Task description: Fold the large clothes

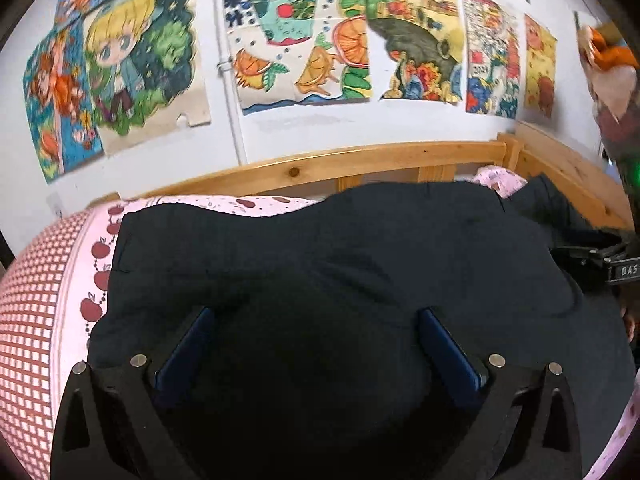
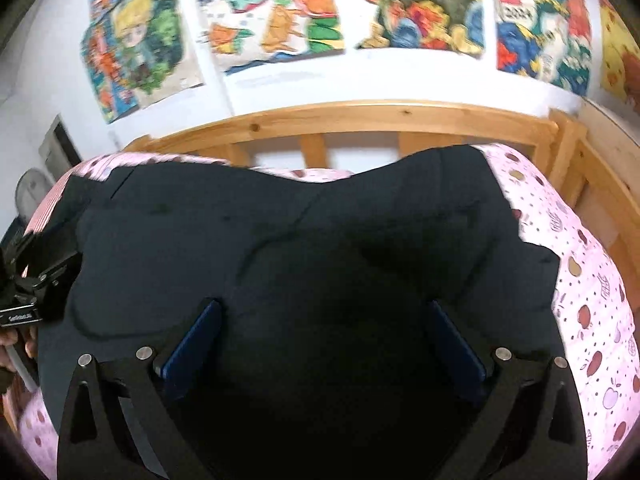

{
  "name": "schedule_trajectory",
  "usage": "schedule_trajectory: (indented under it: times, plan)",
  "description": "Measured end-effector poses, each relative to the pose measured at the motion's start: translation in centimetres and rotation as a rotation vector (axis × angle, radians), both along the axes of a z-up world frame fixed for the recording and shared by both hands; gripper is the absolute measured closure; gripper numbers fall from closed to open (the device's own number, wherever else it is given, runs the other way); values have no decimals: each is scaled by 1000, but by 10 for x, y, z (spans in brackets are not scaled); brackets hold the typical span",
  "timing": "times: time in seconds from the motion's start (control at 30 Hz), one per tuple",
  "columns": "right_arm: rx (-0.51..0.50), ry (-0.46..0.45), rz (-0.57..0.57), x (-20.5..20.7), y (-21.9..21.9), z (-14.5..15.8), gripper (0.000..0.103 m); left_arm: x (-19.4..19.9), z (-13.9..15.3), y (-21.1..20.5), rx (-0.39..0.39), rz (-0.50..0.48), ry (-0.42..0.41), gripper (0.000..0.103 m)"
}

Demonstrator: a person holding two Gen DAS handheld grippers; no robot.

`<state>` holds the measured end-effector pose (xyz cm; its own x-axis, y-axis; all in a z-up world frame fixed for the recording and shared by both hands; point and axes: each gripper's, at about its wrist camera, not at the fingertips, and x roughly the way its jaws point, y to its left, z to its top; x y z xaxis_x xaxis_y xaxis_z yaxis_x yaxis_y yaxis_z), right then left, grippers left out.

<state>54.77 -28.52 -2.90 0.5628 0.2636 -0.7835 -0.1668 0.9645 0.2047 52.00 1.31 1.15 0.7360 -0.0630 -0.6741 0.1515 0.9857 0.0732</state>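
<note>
Black cloth, a large dark garment, is spread across the middle of both frames on the bed's pink apple-print sheet. The left claw and right claw are held wide apart above it, nothing clamped. A grasp seems in preparation; next, an edge probably has to be pinched for folding.

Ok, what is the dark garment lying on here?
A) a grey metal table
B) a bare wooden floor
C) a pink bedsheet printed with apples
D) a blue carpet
C: the dark garment is spread over a pink bedsheet with an apple print, inside a wooden bed frame.
</note>
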Motion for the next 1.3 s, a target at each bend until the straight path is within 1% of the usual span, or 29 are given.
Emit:
schedule_trajectory:
  times: [0.1, 0.17, 0.27, 0.3, 0.43, 0.7, 0.9, 1.03, 1.2, 1.23, 1.3]
  plan:
    - [-38, 17, -19, 9, -2, -3, 2, 12, -12, 6, -58, -33, 84, 0]
    - [-20, 46, -9, 12, -2, -11, 1, 15, -20, 9, -87, -73, 135, 0]
    - [-8, 66, 3, 7, 3, -25, 1, 13, -29, 16, -144, -88, 148, 0]
    - [-7, 67, 6, 5, 4, -28, 1, 11, -31, 16, -148, -90, 147, 0]
    - [4, 72, 7, 5, 4, -32, 1, 7, -35, 11, -123, -90, 126, 0]
    - [15, 54, 8, 4, 1, -35, 1, 5, -35, 9, -121, -89, 111, 0]
    - [16, 34, 6, -1, -2, -36, 1, 1, -35, 8, -104, -86, 93, 0]
    - [16, 1, -2, -7, -4, -34, 1, -4, -35, 7, -99, -86, 57, 0]
    - [-4, -26, -9, -11, -4, -25, 1, -10, -32, 11, -110, -84, 36, 0]
    - [-19, -36, -16, -13, -3, -23, 1, -12, -30, 13, -109, -73, 26, 0]
    - [-73, -68, -45, -19, -2, -16, 2, -27, -19, 18, -93, 16, -61, 0]
